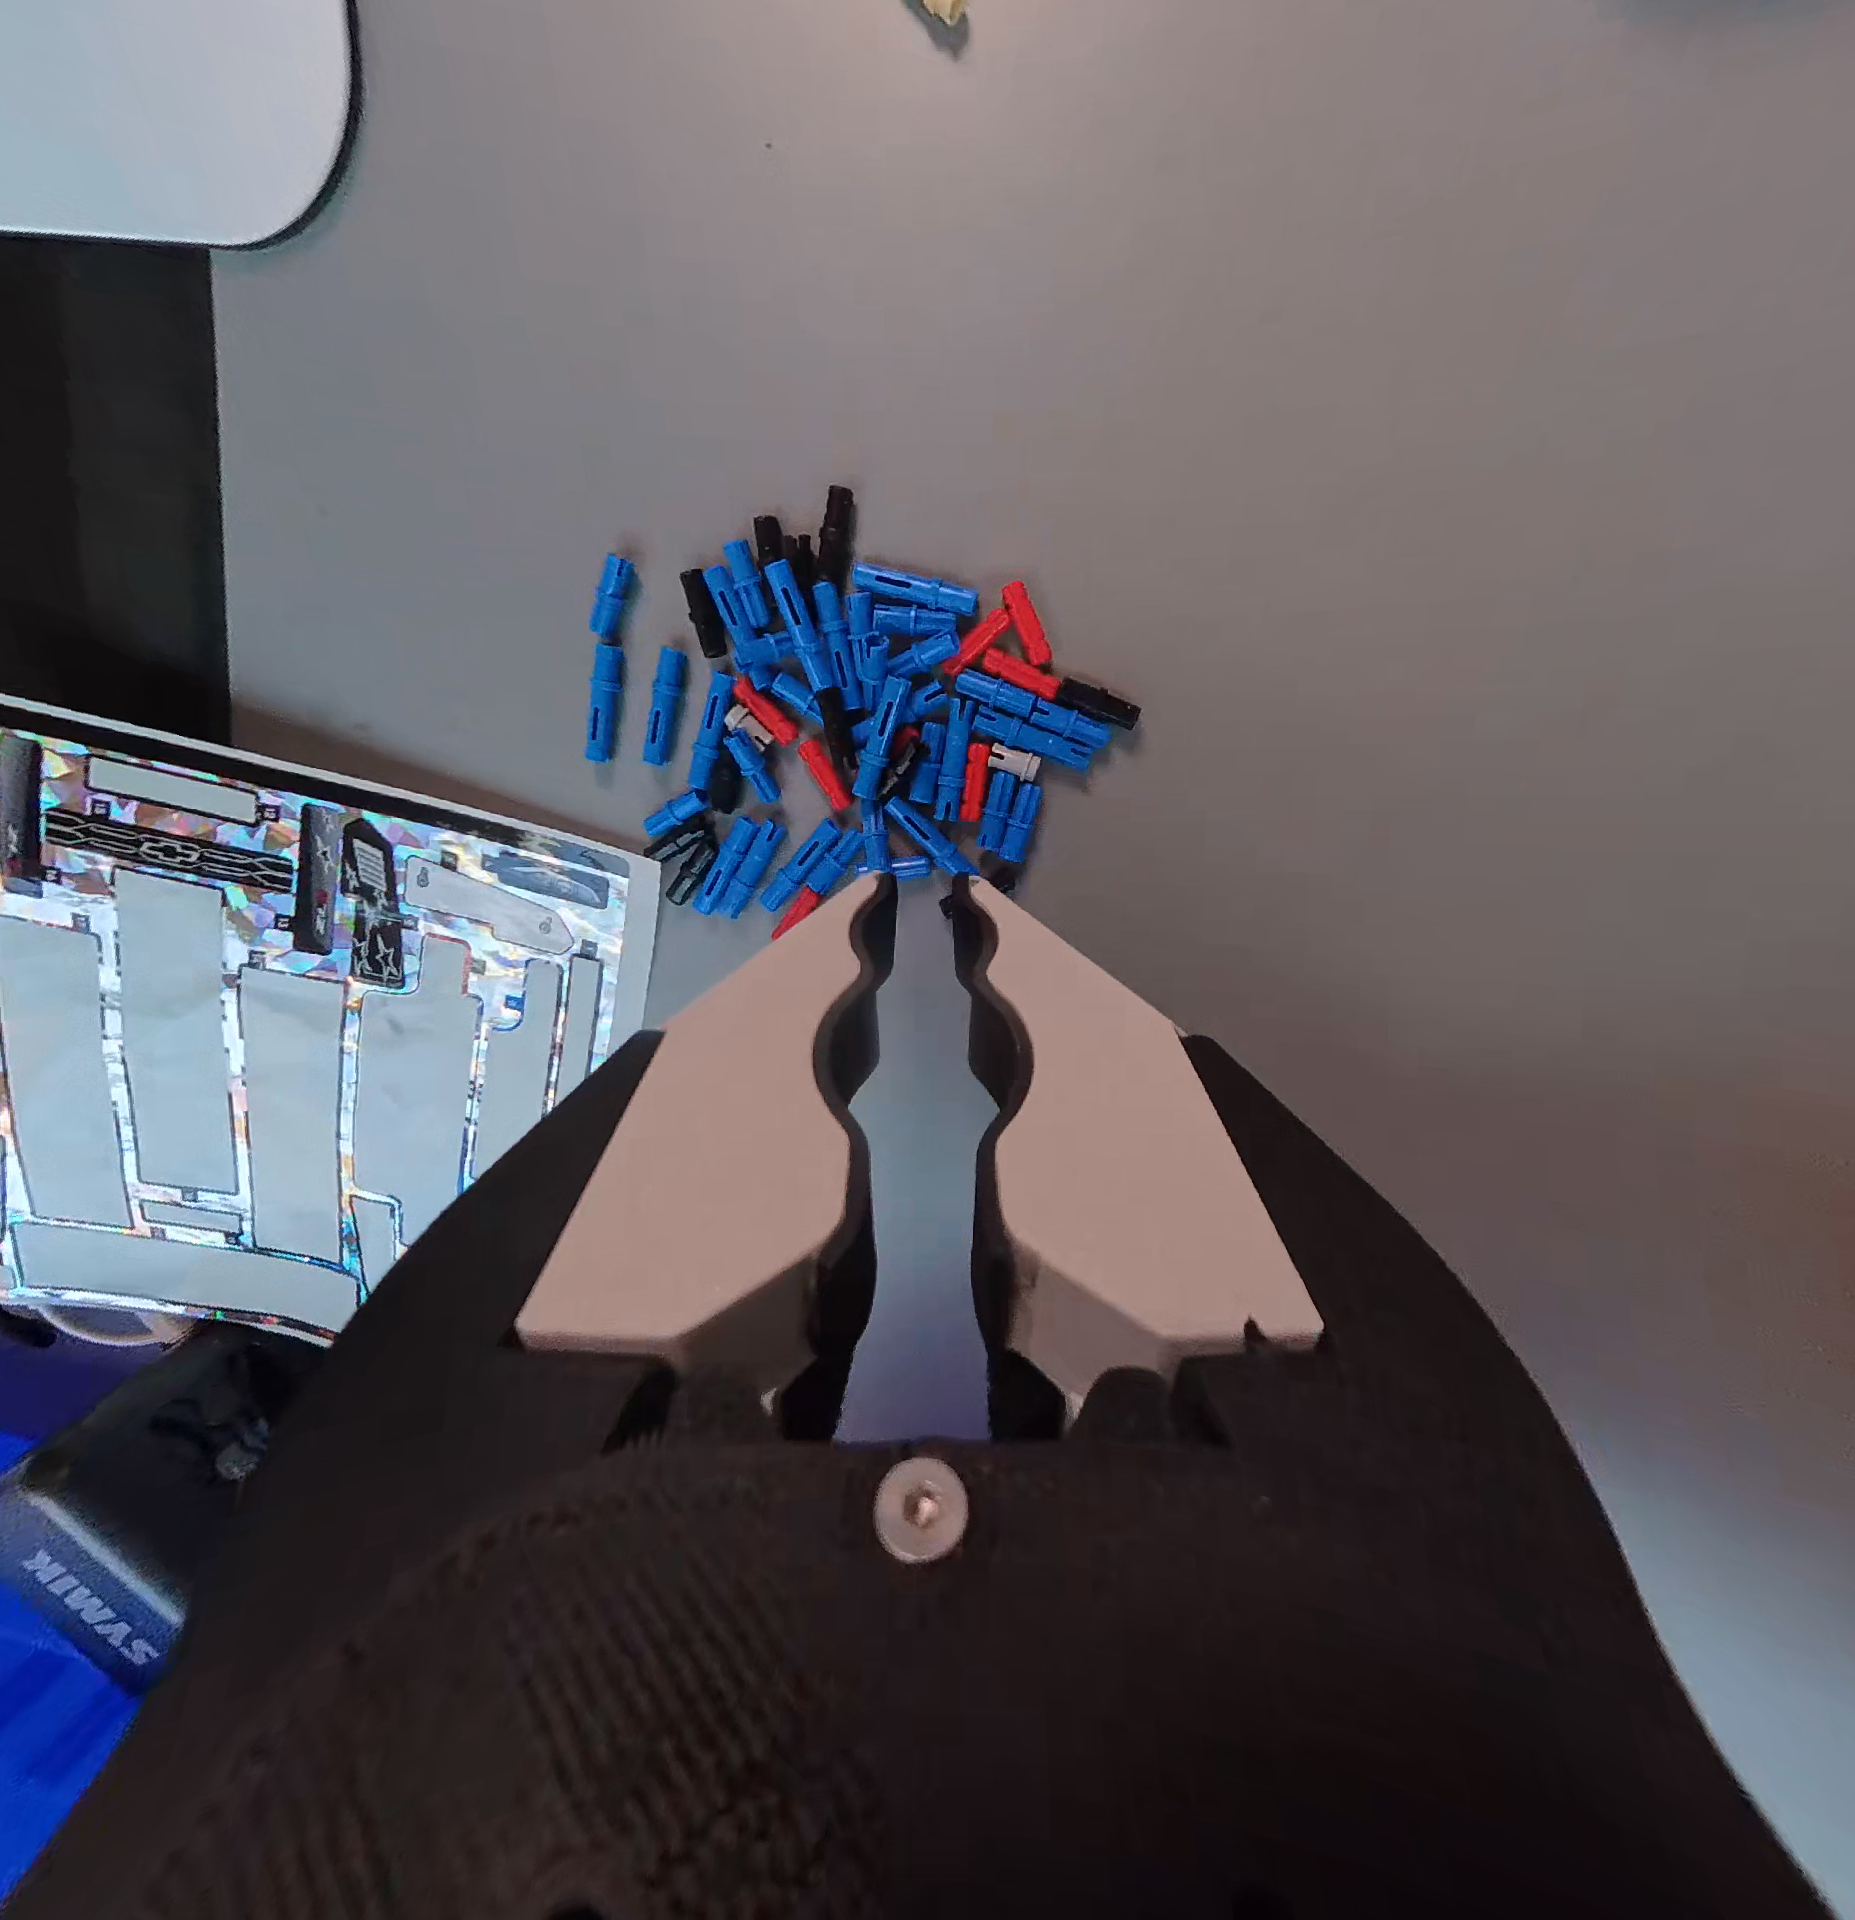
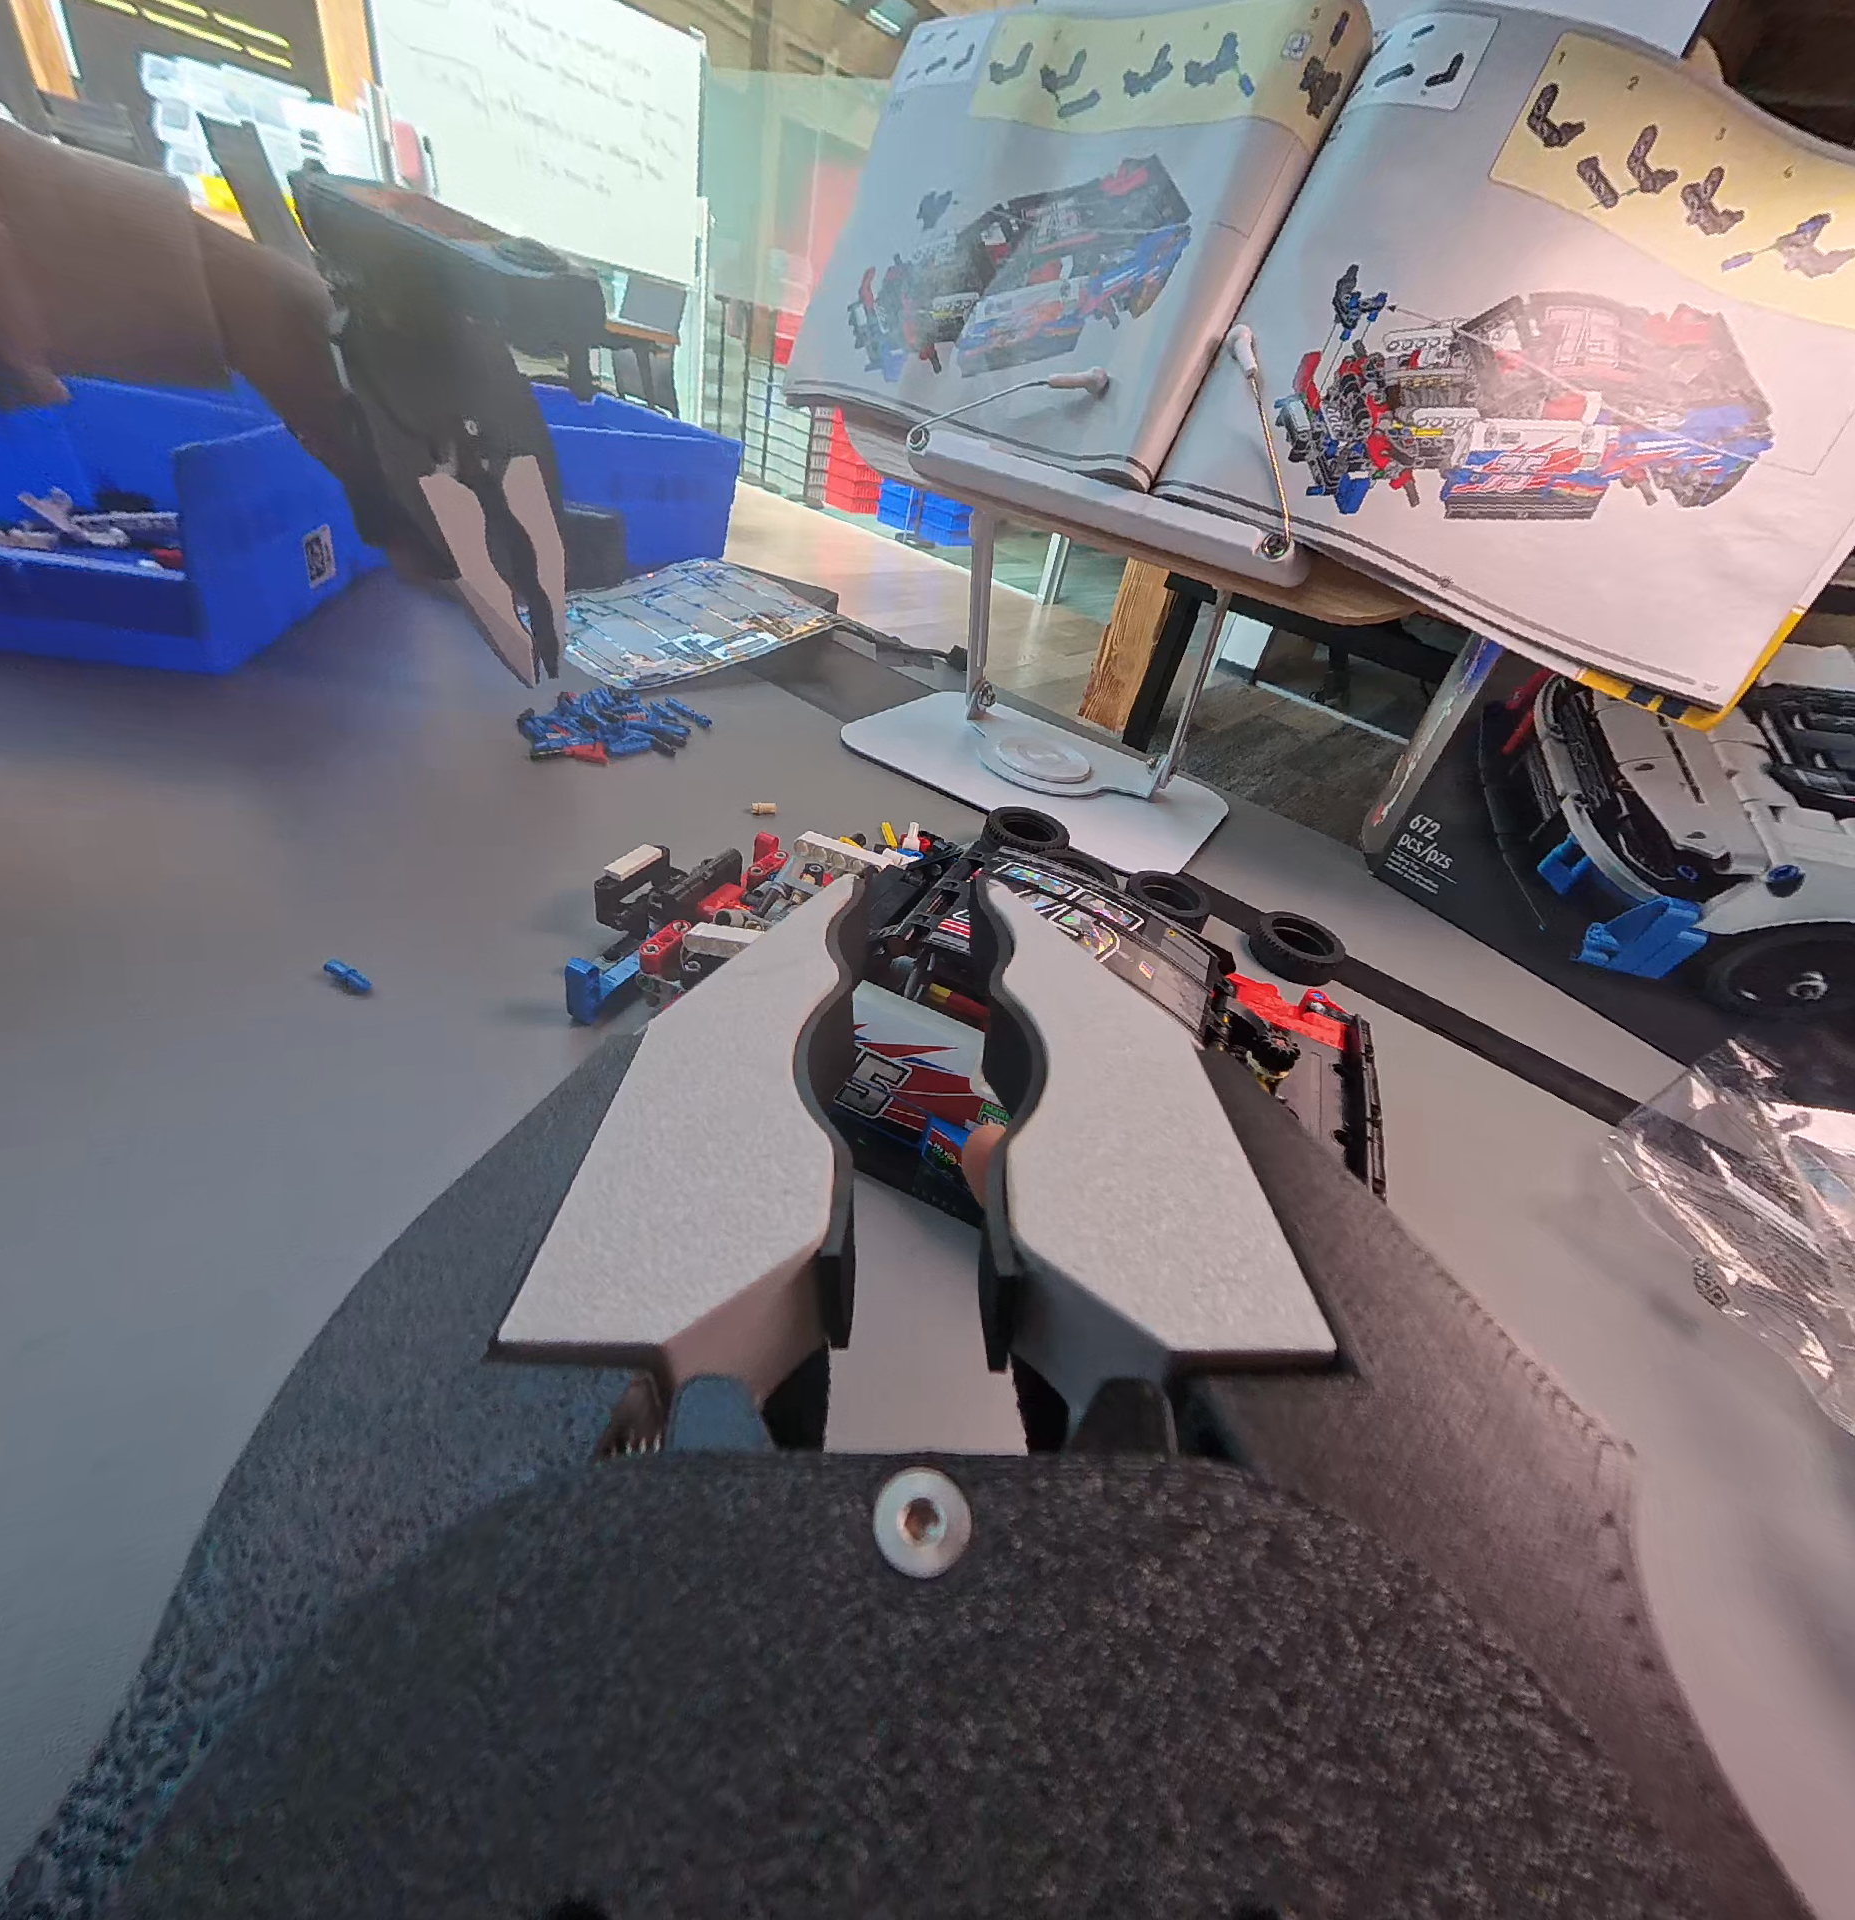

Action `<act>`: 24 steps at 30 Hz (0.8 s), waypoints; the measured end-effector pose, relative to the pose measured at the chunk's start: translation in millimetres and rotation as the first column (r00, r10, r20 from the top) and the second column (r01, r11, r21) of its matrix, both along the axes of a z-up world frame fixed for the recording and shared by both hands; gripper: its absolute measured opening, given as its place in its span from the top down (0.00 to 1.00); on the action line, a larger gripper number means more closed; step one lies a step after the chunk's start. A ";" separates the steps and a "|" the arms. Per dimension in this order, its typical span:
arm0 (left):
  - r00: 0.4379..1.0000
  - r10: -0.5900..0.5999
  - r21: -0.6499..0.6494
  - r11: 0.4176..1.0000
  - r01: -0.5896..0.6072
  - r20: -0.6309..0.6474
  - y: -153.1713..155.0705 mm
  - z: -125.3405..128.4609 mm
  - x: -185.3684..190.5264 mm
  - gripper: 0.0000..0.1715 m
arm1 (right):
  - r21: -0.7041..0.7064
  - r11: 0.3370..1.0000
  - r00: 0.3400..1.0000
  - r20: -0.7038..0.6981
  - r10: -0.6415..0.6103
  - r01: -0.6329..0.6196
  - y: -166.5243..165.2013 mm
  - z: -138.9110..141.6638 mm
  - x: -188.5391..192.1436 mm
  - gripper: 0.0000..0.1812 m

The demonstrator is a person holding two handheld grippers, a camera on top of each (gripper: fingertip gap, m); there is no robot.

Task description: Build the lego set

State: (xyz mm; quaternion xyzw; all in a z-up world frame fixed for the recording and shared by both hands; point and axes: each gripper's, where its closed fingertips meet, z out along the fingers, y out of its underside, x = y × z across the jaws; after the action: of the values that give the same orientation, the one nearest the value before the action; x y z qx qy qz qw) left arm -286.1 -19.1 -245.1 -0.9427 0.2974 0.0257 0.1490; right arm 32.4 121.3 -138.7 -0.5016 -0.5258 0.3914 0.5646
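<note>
L gripper [image 1: 923,883] hangs tips-down over the near edge of the pin pile [image 1: 850,717], a heap of blue, red and black connector pins on the grey table [image 1: 1422,520]. Jaws stand a narrow gap apart, nothing between them. From the R wrist view the same gripper [image 2: 536,665] shows at 10 o'clock, just above the pile [image 2: 606,725].

Step in hand, as I read it: picking a pin for the build. Next move calls for singling out one pin at the pile's edge, lining the gap across its length, then dropping and closing w/o scattering the rest. Three blue pins lying apart at 9 o'clock of the pile look easier.

R gripper [image 2: 918,883] sits low by the part-built car [image 2: 1110,966], fingers partly open, holding nothing that I can see; the car shows through the gap.

Loose bricks [image 2: 694,914] lie at 11 o'clock of it, tyres [image 2: 1297,945] at 1 o'clock, a stray blue pin [image 2: 347,977] at 9.

Surroundings: sticker sheet [image 1: 279,1018] at 8 o'clock of the pile, blue bins [image 2: 175,540] far left, open instruction book [image 2: 1318,291] on a stand at 1 o'clock, set box [image 2: 1629,831] at 3, clear bag [image 2: 1775,1195] at 4. Whiteboard and shelving behind.
</note>
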 end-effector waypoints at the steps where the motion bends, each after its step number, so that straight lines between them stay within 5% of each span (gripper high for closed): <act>1: 1.000 -0.004 -0.010 1.000 0.004 -0.009 -0.2 -2.9 0.3 0.95 | -0.001 1.000 1.000 0.005 0.002 -0.002 -0.2 -1.3 -0.5 0.91; 14: 0.998 0.006 -0.079 0.997 -0.011 -0.060 -10.1 -11.6 -10.2 0.95 | 0.003 1.000 1.000 0.021 0.002 -0.002 0.6 -5.6 -1.3 0.92; 18: 0.999 -0.019 -0.003 1.000 0.019 0.026 -3.2 -1.8 12.2 0.94 | 0.001 1.000 1.000 0.022 0.005 -0.005 0.4 -6.0 -1.6 0.92; 24: 0.999 -0.032 -0.007 0.999 0.032 -0.006 -3.4 -13.3 15.7 0.92 | 0.006 1.000 0.999 0.031 0.010 -0.010 -1.1 -8.0 -2.6 0.92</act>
State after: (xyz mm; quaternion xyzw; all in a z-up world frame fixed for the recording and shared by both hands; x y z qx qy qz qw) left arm -270.4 -22.5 -258.4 -0.9382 0.3132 0.0252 0.1453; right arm 29.8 120.2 -146.7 -0.5033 -0.5382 0.3846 0.5560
